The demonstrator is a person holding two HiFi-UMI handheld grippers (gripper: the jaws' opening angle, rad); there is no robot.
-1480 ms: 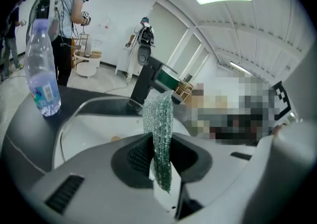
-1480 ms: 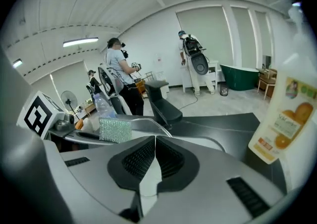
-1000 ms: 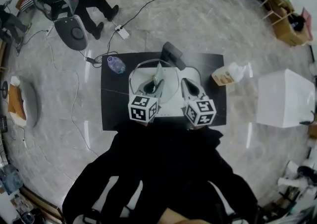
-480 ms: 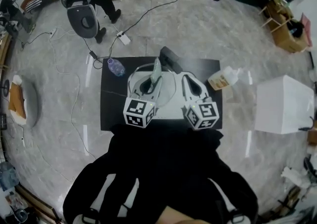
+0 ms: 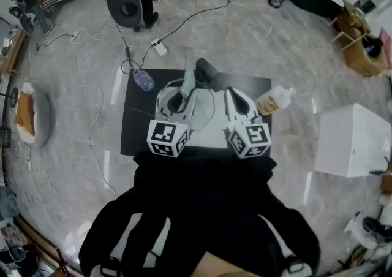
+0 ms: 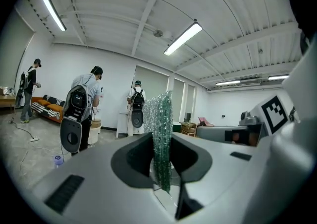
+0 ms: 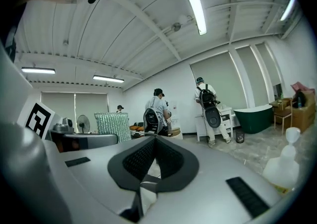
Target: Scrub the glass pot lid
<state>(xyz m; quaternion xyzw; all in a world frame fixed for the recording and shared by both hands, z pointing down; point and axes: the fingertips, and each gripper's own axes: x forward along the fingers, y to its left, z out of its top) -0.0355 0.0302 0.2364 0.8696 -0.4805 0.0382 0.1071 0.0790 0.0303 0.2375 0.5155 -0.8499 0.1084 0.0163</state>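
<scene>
Black low table (image 5: 136, 129) on marble floor | round glass pot lid (image 5: 205, 105) flat on white mat (image 5: 208, 138) | left gripper (image 6: 161, 139) clamps green mesh scrub pad (image 5: 187, 79) upright, shifted left across lid since a second ago | right gripper (image 7: 155, 141) jaws together beside lid | likely mid-scrub, unfinished

glass pot lid (image 5: 205, 105) mostly hidden behind left claw (image 5: 182, 91) and right claw (image 5: 231, 94), bottle (image 5: 143, 79) label unreadably small

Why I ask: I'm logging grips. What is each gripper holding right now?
Left gripper: closed on the green scouring pad.
Right gripper: closed on the rim of the glass pot lid.
</scene>
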